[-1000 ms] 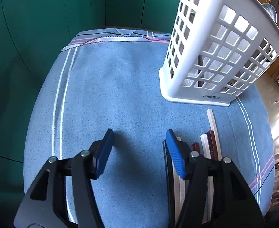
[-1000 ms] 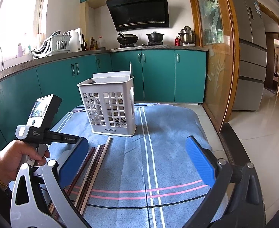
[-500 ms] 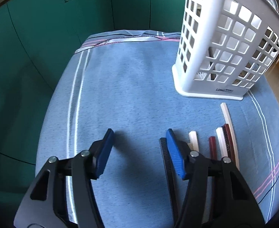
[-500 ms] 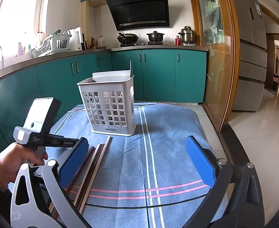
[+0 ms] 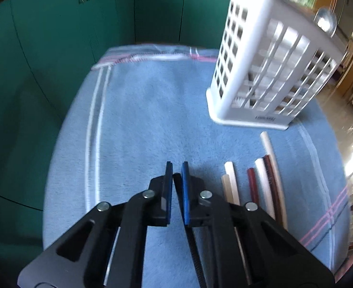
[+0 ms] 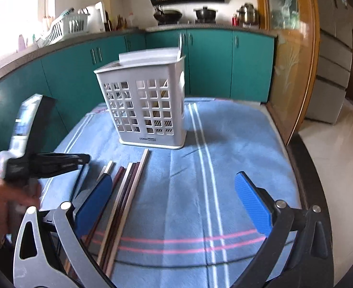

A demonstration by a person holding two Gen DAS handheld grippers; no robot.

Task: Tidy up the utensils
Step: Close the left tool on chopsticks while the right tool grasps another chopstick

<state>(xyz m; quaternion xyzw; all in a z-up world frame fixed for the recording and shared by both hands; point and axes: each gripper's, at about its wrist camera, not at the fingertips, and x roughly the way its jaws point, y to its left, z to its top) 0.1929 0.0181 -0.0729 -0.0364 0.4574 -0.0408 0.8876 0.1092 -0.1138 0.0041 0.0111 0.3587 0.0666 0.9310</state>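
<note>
Several chopsticks (image 5: 267, 182), cream and dark red, lie side by side on the blue cloth; they also show in the right wrist view (image 6: 126, 187). A white perforated utensil basket (image 5: 267, 72) stands upright behind them, also in the right wrist view (image 6: 145, 105), with a few utensils inside. My left gripper (image 5: 176, 168) is shut on a black chopstick that runs back under its right finger. It hovers left of the row. My right gripper (image 6: 174, 192) is open and empty above the cloth, its left finger over the chopsticks.
The blue cloth (image 6: 236, 144) with white and pink stripes covers a small table. Green cabinets (image 5: 56, 36) stand close behind and to the left. A wooden-framed glass door (image 6: 289, 60) stands at the right, past the table's edge.
My left gripper has closed from wide open onto the black chopstick and lifted slightly. The right gripper has tilted down and moved closer to the basket.
</note>
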